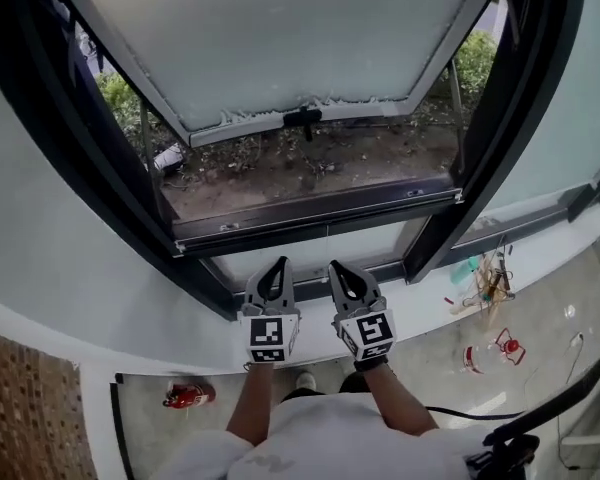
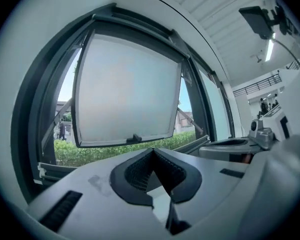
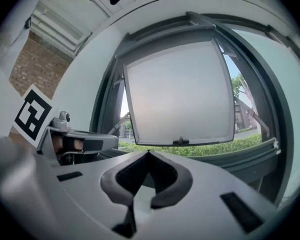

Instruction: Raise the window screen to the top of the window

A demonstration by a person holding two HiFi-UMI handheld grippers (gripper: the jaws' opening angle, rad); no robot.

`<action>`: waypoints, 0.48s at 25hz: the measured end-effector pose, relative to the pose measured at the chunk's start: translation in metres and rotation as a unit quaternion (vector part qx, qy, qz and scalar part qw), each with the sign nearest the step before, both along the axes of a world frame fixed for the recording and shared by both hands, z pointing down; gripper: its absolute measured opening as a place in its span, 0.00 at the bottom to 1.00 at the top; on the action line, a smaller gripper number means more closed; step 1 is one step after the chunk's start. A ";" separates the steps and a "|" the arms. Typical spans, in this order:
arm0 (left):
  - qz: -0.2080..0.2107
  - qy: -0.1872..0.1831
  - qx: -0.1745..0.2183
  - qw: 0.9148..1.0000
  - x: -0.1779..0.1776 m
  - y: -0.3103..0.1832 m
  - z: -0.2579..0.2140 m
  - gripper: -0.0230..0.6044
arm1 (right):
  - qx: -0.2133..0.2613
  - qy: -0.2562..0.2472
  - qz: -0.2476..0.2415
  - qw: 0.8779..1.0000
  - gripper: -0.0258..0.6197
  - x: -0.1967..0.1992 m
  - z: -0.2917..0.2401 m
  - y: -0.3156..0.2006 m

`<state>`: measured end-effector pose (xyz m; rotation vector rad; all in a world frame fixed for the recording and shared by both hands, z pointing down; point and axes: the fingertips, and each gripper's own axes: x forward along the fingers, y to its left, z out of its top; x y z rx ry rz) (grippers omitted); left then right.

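Observation:
The window's frosted sash (image 1: 280, 38) is swung outward, with a black handle (image 1: 302, 118) on its lower edge. A dark rail (image 1: 315, 213) crosses the bottom of the opening; I cannot make out a screen as such. Both grippers are held side by side just short of the sill, pointing at the window. My left gripper (image 1: 276, 264) has its jaws together with nothing between them, as the left gripper view shows (image 2: 152, 150). My right gripper (image 1: 340, 268) is likewise shut and empty (image 3: 148, 152). In both gripper views the sash (image 2: 127, 89) (image 3: 177, 91) fills the frame ahead.
The white sill ledge (image 1: 100, 308) curves below the window. On the floor lie a red object (image 1: 187, 396), some clutter (image 1: 485, 288) and another red item (image 1: 508, 346). A brick wall (image 1: 20, 408) stands at the left. A green hedge (image 2: 115, 151) grows outside.

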<state>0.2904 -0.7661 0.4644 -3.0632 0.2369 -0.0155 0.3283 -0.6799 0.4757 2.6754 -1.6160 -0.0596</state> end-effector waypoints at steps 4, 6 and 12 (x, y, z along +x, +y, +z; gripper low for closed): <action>0.006 -0.019 -0.005 1.000 0.028 -0.016 0.018 0.04 | -0.021 -0.011 0.011 1.000 0.04 0.031 0.017 -0.010; 0.013 -0.033 0.002 0.999 0.039 -0.012 0.026 0.04 | -0.026 -0.013 0.011 1.000 0.04 0.044 0.023 -0.010; 0.033 -0.063 0.045 0.996 0.068 0.008 0.030 0.04 | -0.054 -0.051 0.020 0.997 0.04 0.081 0.058 0.005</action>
